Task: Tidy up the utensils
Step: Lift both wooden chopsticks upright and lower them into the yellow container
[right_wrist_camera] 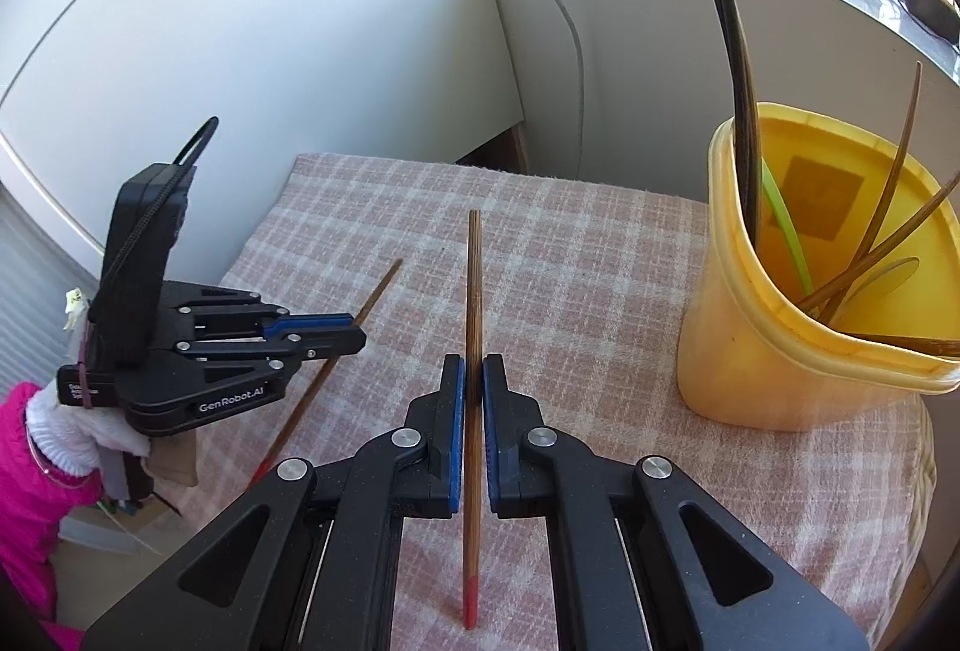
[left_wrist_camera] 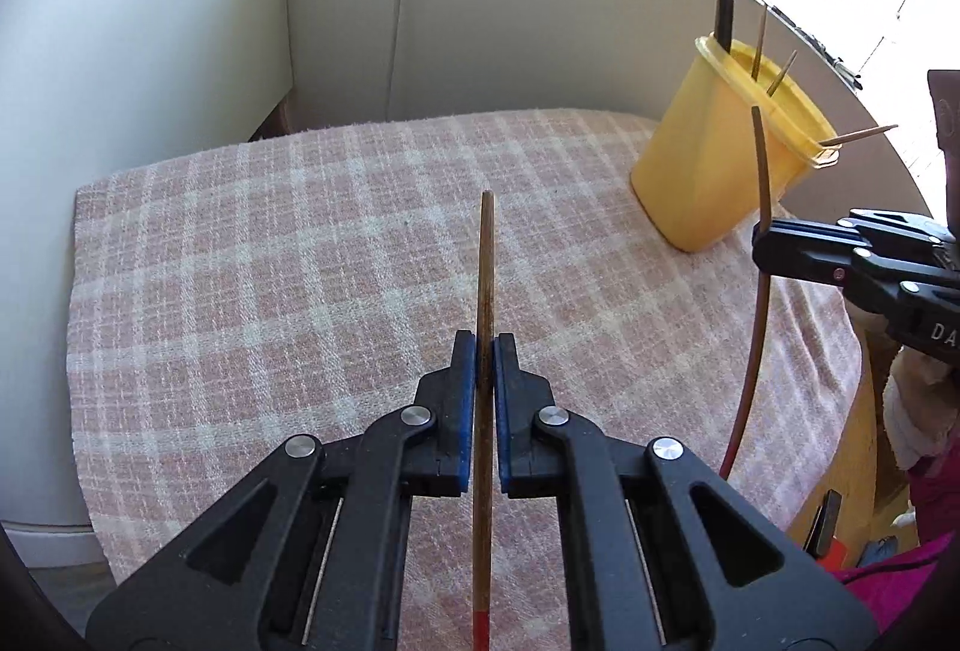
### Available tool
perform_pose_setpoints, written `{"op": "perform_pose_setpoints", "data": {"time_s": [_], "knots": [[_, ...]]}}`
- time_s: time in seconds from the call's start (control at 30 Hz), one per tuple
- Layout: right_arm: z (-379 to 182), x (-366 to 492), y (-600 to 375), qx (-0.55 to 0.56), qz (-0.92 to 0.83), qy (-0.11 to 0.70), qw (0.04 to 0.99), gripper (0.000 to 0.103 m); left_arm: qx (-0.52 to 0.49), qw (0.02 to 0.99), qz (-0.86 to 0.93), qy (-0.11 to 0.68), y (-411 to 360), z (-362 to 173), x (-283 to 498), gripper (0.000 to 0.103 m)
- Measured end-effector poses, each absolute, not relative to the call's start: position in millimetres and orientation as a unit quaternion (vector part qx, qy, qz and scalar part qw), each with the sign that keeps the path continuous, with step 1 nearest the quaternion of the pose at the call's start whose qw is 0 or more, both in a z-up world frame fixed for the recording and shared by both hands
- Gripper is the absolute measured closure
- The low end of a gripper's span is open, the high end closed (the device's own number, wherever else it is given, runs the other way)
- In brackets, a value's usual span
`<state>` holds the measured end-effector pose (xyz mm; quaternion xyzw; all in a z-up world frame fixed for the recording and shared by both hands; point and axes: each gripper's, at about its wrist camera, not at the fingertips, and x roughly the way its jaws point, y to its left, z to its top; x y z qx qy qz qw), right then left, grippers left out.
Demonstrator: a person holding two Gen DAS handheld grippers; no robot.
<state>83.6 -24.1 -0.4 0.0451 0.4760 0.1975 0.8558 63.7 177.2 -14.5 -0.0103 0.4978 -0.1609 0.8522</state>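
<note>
Both our left gripper [left_wrist_camera: 485,351] and right gripper [right_wrist_camera: 473,372] clamp a chopstick [left_wrist_camera: 483,279] each, next needing lowering tip-first into the yellow holder [right_wrist_camera: 774,351].

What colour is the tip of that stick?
Red, on the wooden chopstick; right wrist view.

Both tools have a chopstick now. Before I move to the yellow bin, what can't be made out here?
- Yellow bin floor, right wrist view: chopsticks and its walls hide it.
- Bin's right rim, right wrist view: cut off by the edge.
- Right tool body, left wrist view: cut off by the edge.
- Left tool grip point, right wrist view: its fingers cover it.
</note>
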Motion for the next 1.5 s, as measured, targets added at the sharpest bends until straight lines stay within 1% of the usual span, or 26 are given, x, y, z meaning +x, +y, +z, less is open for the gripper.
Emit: {"op": "perform_pose_setpoints", "data": {"time_s": [0.23, 0.33, 0.5, 0.73, 0.9, 1.13, 1.5], "knots": [[21, 66, -54, 0.065, 0.184, 0.435, 0.879, 0.099, -0.042, 0.881, -0.191, 0.430, 177, 33, 39, 0.099], [28, 56, -64, 0.072, 0.177, 0.416, 0.889, 0.099, -0.060, 0.886, -0.203, 0.413, 171, 42, 32, 0.099], [34, 46, -79, 0.080, 0.170, 0.399, 0.897, 0.099, -0.055, 0.891, -0.224, 0.392, 155, 53, 23, 0.099], [45, 34, -87, 0.084, 0.158, 0.369, 0.912, 0.099, -0.068, 0.908, -0.238, 0.337, 135, 78, 26, 0.099], [62, 28, -103, 0.094, 0.147, 0.342, 0.923, 0.099, -0.092, 0.913, -0.257, 0.303, 126, 92, 33, 0.099], [88, 23, -125, 0.107, 0.132, 0.303, 0.938, 0.099, -0.100, 0.922, -0.271, 0.257, 111, 115, 45, 0.099], [120, 22, -156, 0.130, 0.108, 0.256, 0.952, 0.099, -0.077, 0.927, -0.284, 0.232, 78, 142, 62, 0.099]]}}
